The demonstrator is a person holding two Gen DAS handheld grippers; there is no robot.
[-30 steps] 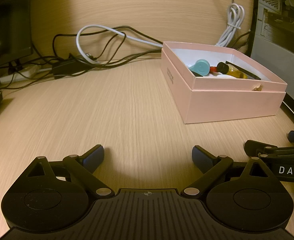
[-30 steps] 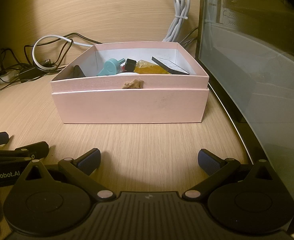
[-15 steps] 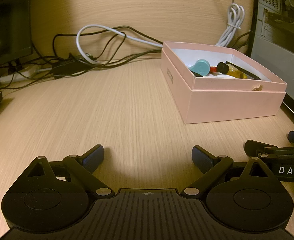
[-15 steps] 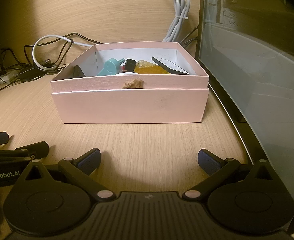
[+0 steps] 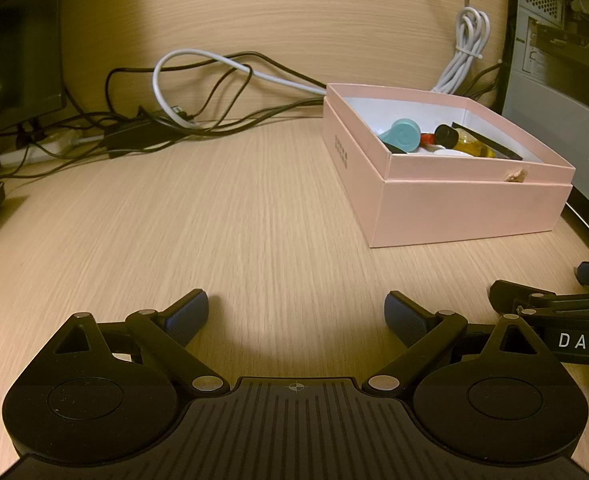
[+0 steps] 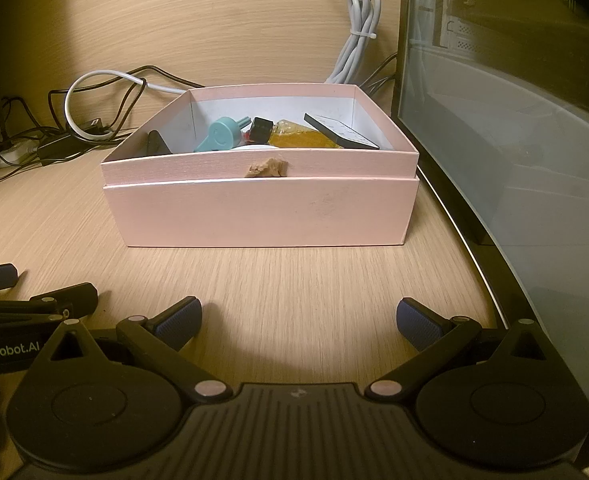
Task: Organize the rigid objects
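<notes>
A pink cardboard box (image 6: 262, 216) (image 5: 466, 208) stands on the wooden desk. Inside lie a teal plastic piece (image 6: 220, 138) (image 5: 402, 135), a black-capped amber bottle (image 6: 294, 138) (image 5: 468, 142), a flat black slab (image 6: 340, 130) and something white, mostly hidden by the wall. My right gripper (image 6: 298, 318) rests open on the desk just in front of the box, nothing between its fingers. My left gripper (image 5: 296, 314) is open too, low over bare desk, with the box ahead to its right. Each gripper shows at the other view's edge.
A tangle of black and white cables (image 5: 182, 112) and a power strip (image 5: 34, 152) lie at the back left. A computer case with a glass side (image 6: 514, 140) stands close on the right of the box. A bundled white cable (image 6: 358, 52) hangs behind.
</notes>
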